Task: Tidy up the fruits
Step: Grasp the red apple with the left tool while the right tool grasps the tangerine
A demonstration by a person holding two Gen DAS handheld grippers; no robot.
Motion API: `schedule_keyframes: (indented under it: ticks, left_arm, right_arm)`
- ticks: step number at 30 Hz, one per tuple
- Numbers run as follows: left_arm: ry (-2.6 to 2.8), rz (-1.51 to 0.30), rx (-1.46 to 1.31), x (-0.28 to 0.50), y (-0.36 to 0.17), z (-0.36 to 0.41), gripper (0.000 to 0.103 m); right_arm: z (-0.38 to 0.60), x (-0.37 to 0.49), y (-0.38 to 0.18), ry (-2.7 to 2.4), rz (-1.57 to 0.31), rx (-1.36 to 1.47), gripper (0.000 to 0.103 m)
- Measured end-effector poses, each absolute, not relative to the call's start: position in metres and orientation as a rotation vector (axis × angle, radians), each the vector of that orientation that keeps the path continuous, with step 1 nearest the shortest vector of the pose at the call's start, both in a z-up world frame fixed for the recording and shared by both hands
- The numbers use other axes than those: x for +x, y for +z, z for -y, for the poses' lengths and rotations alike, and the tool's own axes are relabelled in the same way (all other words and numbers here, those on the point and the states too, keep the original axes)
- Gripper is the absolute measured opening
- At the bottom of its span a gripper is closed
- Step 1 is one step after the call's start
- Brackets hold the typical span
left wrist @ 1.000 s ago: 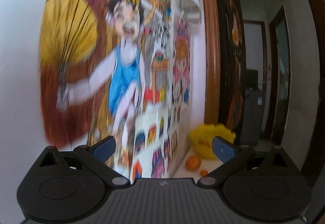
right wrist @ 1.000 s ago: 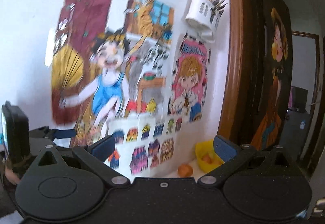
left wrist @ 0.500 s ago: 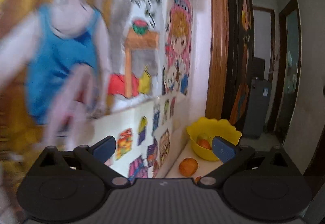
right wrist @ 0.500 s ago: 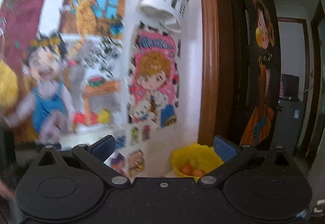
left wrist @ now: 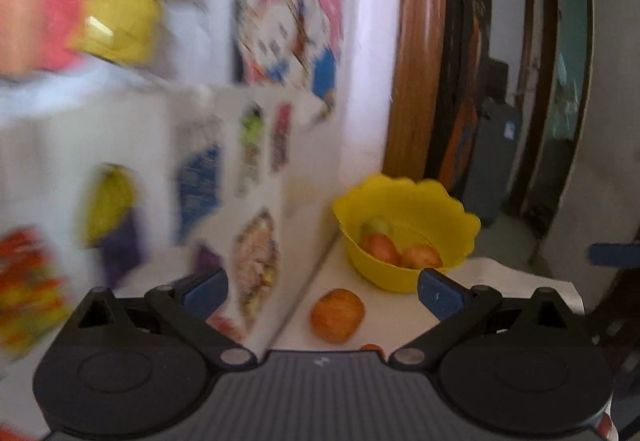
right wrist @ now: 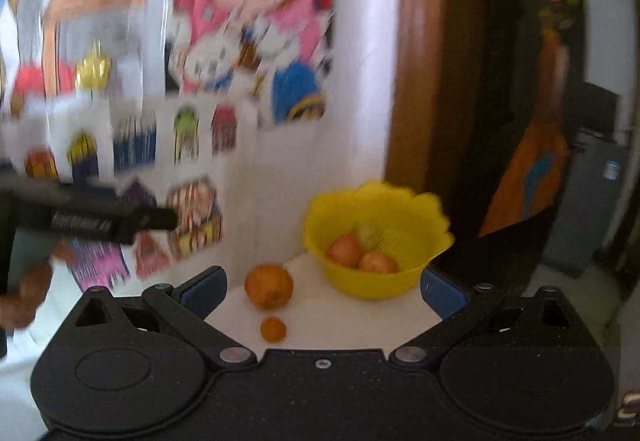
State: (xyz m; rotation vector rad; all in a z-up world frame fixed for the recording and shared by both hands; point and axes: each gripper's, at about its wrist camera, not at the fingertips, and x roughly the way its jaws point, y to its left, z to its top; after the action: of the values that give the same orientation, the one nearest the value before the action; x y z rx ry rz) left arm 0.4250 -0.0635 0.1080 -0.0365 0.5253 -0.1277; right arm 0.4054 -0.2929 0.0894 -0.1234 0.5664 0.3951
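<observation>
1. Fruits sit in two places: some in a yellow scalloped bowl (right wrist: 376, 241) and two loose on the white surface (right wrist: 340, 317).
2. Inside the bowl lie two reddish-orange fruits (right wrist: 345, 249) and a pale green one (right wrist: 366, 233) behind them.
3. The bowl stands at the surface's far edge, near the wall and close to the wooden door frame (right wrist: 418, 53).
4. A large orange (right wrist: 269, 285) rests on the surface just beside the bowl, toward the wall side, apart from it.
5. A small orange fruit (right wrist: 273, 329) lies near the large one, closer to the cameras.
6. The left tool (left wrist: 322, 291) is spread wide with nothing between its blue fingertips (left wrist: 206, 291); the large orange (left wrist: 338, 315) shows in the gap beyond them.
7. The right tool (right wrist: 322, 287) is likewise wide and empty, above the near part of the surface.
8. Cartoon posters (right wrist: 248, 21) cover the wall, blurred in both views.
9. In the right wrist view the left tool's black body (right wrist: 88, 219) shows at the left, gripped by a hand (right wrist: 24, 293).
</observation>
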Motion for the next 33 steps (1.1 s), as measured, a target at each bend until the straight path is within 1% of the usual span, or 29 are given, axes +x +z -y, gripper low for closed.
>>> schedule_keyframes:
  ticks: [6, 9, 14, 18, 22, 25, 27, 28, 33]
  left_arm:
    - [-0.159, -0.592, -0.005, 0.482, 0.075, 0.079, 0.102]
    - [-0.183, -0.574, 0.031, 0.496, 0.057, 0.086, 0.102]
    - [-0.214, -0.606, 0.054, 0.521, 0.032, 0.094, 0.102]
    - [-0.223, -0.630, 0.095, 0.531, 0.018, 0.101, 0.100]
    - [-0.219, -0.635, 0.123, 0.535, 0.009, 0.105, 0.100]
    - [-0.203, -0.660, 0.131, 0.545, 0.002, 0.107, 0.095]
    - [-0.182, -0.704, 0.134, 0.555, -0.004, 0.109, 0.086]
    - [-0.179, -0.723, 0.133, 0.560, -0.006, 0.110, 0.083]
    - [-0.169, -0.799, 0.085, 0.576, -0.019, 0.106, 0.078]
  right_arm:
    - [0.283, 0.455, 0.046, 0.477, -0.638, -0.111, 0.102]
    - [0.275, 0.464, 0.028, 0.502, -0.665, -0.136, 0.102]
    - [0.262, 0.472, 0.009, 0.555, -0.684, -0.248, 0.102]
    - [0.262, 0.484, -0.006, 0.624, -0.709, -0.261, 0.102]
    - [0.256, 0.498, -0.021, 0.690, -0.741, -0.245, 0.097]
    - [0.252, 0.508, -0.031, 0.708, -0.790, -0.227, 0.096]
    - [0.251, 0.513, -0.037, 0.706, -0.815, -0.219, 0.094]
    - [0.251, 0.514, -0.039, 0.706, -0.823, -0.216, 0.094]
    - [0.249, 0.522, -0.049, 0.717, -0.838, -0.236, 0.089]
